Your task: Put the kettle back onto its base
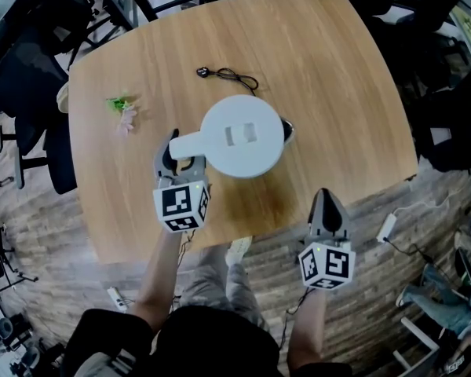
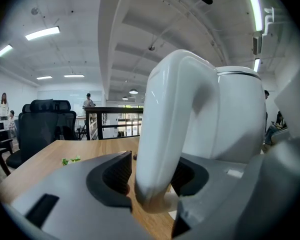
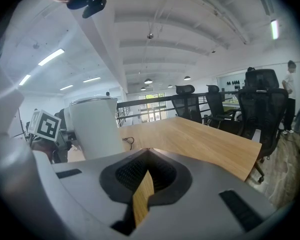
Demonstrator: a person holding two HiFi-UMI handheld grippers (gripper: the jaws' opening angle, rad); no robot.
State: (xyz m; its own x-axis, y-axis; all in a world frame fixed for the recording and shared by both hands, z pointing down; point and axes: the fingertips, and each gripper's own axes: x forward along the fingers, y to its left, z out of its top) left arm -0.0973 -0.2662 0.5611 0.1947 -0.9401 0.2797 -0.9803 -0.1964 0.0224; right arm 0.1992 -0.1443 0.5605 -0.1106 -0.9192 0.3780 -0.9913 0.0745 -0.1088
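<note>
Nearest the person, the right gripper (image 1: 327, 203) hangs off the table's near edge with its jaws drawn together on nothing, well apart from the work; it poses no hazard where it is, though it also gives no support. Further in, the left gripper (image 1: 180, 154) has its jaws spread wide on either side of the handle (image 2: 165, 134) of the white kettle (image 1: 242, 136), and the pads stand close beside the handle without clamping it. The kettle stands upright near the middle of the table (image 1: 337, 69). The base itself cannot be confirmed: from above the body covers whatever is beneath it, and only a dark piece (image 1: 287, 131) shows at its far right side. Main risk, in my judgement: if the kettle is not squarely seated, it could rock or sit crooked now that nothing grips it. Second risk: pulling the open jaws away at an angle could catch the handle and drag or tip the kettle. Beyond it lie a loose black cord (image 1: 229, 75) and a small green sprig (image 1: 122, 104), both clear of the kettle.
</note>
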